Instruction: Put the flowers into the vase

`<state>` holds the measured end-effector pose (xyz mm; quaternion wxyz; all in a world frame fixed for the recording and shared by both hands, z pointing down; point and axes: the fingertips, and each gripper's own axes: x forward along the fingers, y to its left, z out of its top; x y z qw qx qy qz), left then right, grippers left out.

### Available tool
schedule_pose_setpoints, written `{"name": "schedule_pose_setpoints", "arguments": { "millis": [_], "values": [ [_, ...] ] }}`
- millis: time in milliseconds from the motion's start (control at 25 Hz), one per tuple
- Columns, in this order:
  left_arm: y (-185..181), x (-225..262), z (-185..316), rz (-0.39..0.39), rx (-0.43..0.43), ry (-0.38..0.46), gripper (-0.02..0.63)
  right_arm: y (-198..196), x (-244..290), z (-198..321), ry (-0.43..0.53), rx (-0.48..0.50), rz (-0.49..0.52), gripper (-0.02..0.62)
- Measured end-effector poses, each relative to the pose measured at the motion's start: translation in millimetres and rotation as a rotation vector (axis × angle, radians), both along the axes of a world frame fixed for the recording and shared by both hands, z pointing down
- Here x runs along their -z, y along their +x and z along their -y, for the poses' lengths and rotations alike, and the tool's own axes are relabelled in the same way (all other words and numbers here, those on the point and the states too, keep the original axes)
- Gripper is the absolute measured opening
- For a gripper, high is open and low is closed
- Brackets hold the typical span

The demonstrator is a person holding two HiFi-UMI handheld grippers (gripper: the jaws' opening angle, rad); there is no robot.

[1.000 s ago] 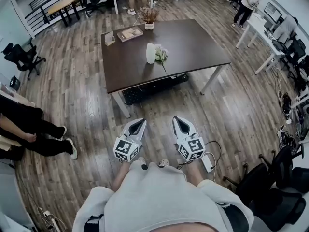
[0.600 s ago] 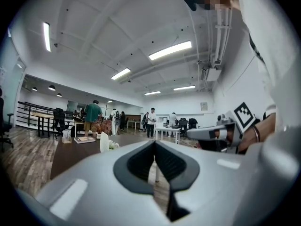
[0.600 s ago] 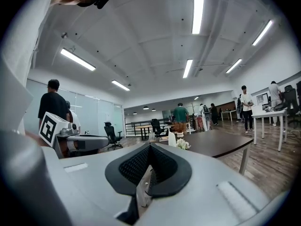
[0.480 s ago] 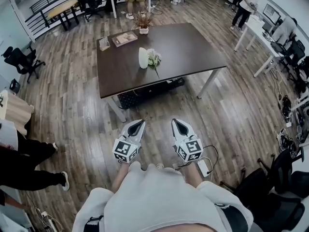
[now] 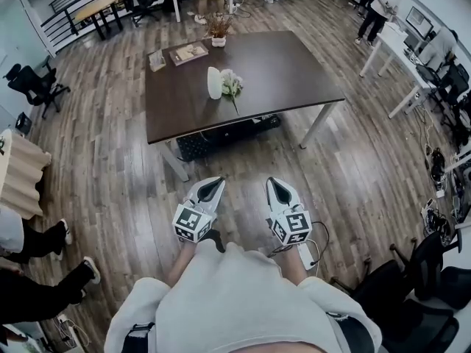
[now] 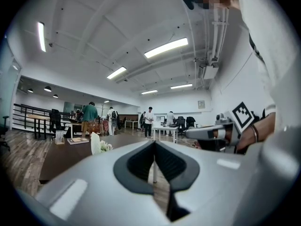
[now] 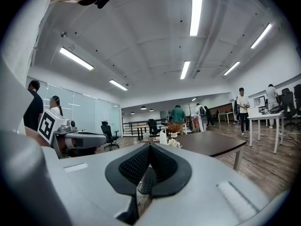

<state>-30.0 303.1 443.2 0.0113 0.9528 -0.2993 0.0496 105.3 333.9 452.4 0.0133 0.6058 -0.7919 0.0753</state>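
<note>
- The left gripper (image 5: pixel 213 185) sits in the lower middle of the head view, over the wooden floor (image 5: pixel 125 175). Its fingers are pressed together at the tips and hold nothing.
- The right gripper (image 5: pixel 274 184) is level with it, just to its right. Its fingers are also pressed together, with nothing between them.
- Both grippers point up-frame toward the dark tabletop (image 5: pixel 287 65), well apart from its near edge.
- The white vase (image 5: pixel 214 83) stands upright on the tabletop in the upper middle of the frame.
- The flowers (image 5: pixel 231 84) lie on the tabletop just right of the vase, pale blooms next to it and the stem trailing toward the lower right.
- Farther up the tabletop are an open book (image 5: pixel 188 51) and a small potted plant (image 5: pixel 218 29).
</note>
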Motion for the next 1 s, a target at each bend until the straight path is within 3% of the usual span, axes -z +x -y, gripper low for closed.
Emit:
{"name": "schedule_pose_setpoints", "arguments": {
  "millis": [560, 1000],
  "values": [
    [20, -2, 48, -0.02, -0.013, 0.017, 0.011, 14, -5, 34, 0.009, -0.002, -0.023, -0.002],
    [18, -20, 147, -0.034, -0.011, -0.019, 0.011, 11, -17, 134, -0.021, 0.003, -0.037, -0.002]
  ]
}}
